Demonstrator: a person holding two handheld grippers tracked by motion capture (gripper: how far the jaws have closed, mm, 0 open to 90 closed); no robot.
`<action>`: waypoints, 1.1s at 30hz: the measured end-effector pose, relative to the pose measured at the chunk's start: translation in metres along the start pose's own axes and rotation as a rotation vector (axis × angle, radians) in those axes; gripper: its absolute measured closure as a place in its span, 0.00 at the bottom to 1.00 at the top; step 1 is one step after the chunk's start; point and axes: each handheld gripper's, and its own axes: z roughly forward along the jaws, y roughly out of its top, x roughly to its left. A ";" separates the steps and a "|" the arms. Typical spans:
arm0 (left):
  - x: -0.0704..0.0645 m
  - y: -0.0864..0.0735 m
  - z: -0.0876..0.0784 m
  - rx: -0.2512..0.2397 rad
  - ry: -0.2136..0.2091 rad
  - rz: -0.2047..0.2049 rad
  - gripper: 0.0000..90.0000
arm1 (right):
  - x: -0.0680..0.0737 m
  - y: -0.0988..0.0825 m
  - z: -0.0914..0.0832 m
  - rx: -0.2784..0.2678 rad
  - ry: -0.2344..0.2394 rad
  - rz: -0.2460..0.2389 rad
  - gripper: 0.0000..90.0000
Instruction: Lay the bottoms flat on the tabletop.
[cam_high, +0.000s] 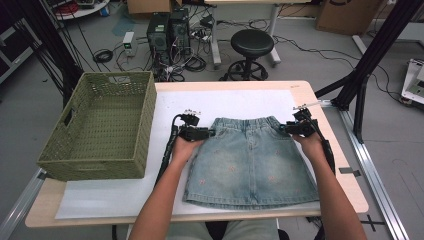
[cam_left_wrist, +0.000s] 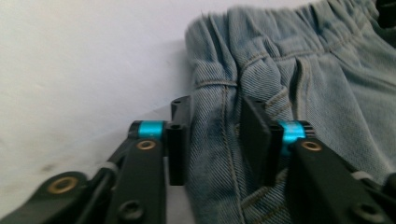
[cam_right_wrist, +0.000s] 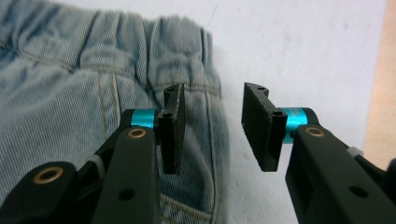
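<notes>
A light-blue denim skirt (cam_high: 250, 160) lies flat on a white sheet (cam_high: 235, 100), with its elastic waistband toward the far side. My left gripper (cam_high: 212, 133) rests at the skirt's left waist corner. In the left gripper view its jaws (cam_left_wrist: 217, 109) stand apart astride the side seam of the skirt (cam_left_wrist: 327, 93), and the pads do not press the cloth. My right gripper (cam_high: 286, 128) is at the right waist corner. Its jaws (cam_right_wrist: 217, 95) are open too, one over the skirt (cam_right_wrist: 56, 93) and one over the sheet (cam_right_wrist: 303, 46).
A green woven basket (cam_high: 90, 167) stands on the table's left end, close to the left forearm. The wooden table edge (cam_high: 327, 125) runs just right of the right gripper. A black stool (cam_high: 251, 44), computer towers (cam_high: 167, 30) and cables sit on the floor beyond.
</notes>
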 end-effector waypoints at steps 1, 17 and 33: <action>0.000 -0.002 0.000 -0.006 0.001 0.005 0.76 | -0.001 -0.001 0.001 0.015 0.001 0.000 0.68; 0.013 0.022 -0.032 -0.229 0.210 0.023 0.95 | 0.004 0.009 0.000 -0.116 -0.052 -0.048 0.97; 0.020 0.019 -0.043 -0.213 0.158 -0.022 0.68 | 0.004 0.010 -0.004 -0.100 -0.011 -0.033 0.68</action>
